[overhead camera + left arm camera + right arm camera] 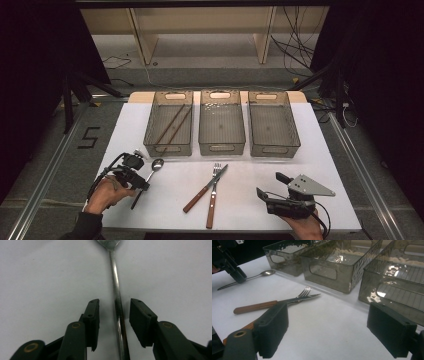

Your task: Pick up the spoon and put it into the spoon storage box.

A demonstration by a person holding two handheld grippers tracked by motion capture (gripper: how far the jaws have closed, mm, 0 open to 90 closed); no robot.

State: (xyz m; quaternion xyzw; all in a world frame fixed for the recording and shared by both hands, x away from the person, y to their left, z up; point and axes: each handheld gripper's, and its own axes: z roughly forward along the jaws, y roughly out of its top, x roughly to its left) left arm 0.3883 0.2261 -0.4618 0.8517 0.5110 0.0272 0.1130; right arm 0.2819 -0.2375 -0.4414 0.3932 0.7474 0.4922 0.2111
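1. The white table carries three grey bins in a row at its far side.
2. The left bin holds two brown chopsticks; the other two bins hold nothing.
3. The right gripper rests near the table's front edge with its jaws wide apart, gripping nothing.
4. The left gripper stands over the spoon's handle; its jaws are not closed, one on each side of the handle, not pressing it.
5. A knife and a fork with wooden handles lie crossed in the middle.
6. The spoon lies on the table just before the left bin.
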